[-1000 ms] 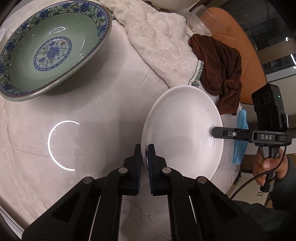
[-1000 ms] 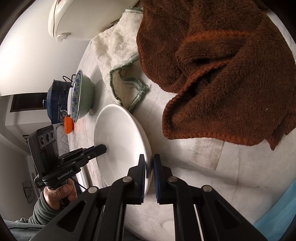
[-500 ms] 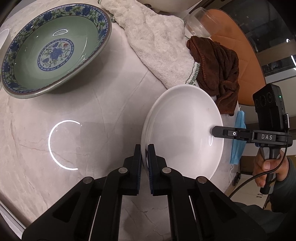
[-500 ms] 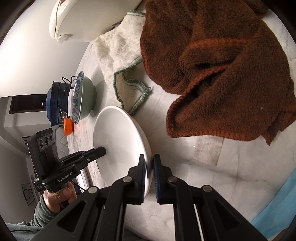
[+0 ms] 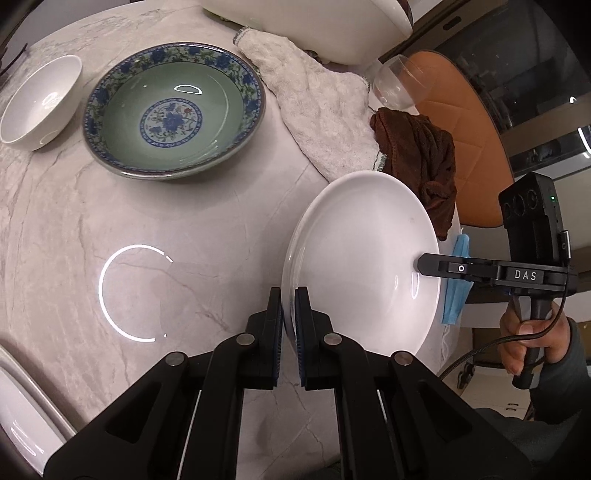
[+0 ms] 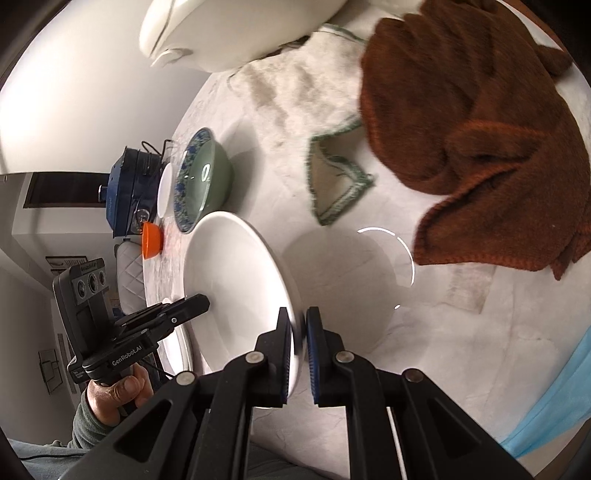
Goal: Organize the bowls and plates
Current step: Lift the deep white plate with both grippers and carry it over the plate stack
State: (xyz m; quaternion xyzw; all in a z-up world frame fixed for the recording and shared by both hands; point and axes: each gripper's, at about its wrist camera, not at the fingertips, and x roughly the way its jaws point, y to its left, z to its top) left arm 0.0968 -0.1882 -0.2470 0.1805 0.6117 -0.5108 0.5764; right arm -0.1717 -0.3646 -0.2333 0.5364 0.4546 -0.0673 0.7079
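Note:
A white plate point(image 5: 362, 258) is held between both grippers above the marble table point(image 5: 177, 229). My left gripper point(image 5: 289, 314) is shut on its near rim. My right gripper point(image 6: 298, 332) is shut on the opposite rim; it shows in the left wrist view point(image 5: 419, 264) at the plate's right edge. The plate point(image 6: 236, 288) stands tilted, clear of the table. A green bowl with a blue floral rim point(image 5: 173, 110) sits at the back left, with a small white bowl point(image 5: 37, 107) to its left.
A white towel point(image 5: 321, 110) and a brown cloth point(image 5: 421, 158) lie behind the plate. A wine glass point(image 5: 395, 85) lies by a white appliance point(image 5: 314, 22). A blue mask point(image 5: 458, 280) hangs at the table's right edge. A white tray point(image 5: 18, 413) sits front left.
Both grippers have lifted the white plate off the table and pulled back; the green bowl and small white bowl have come into fuller view.

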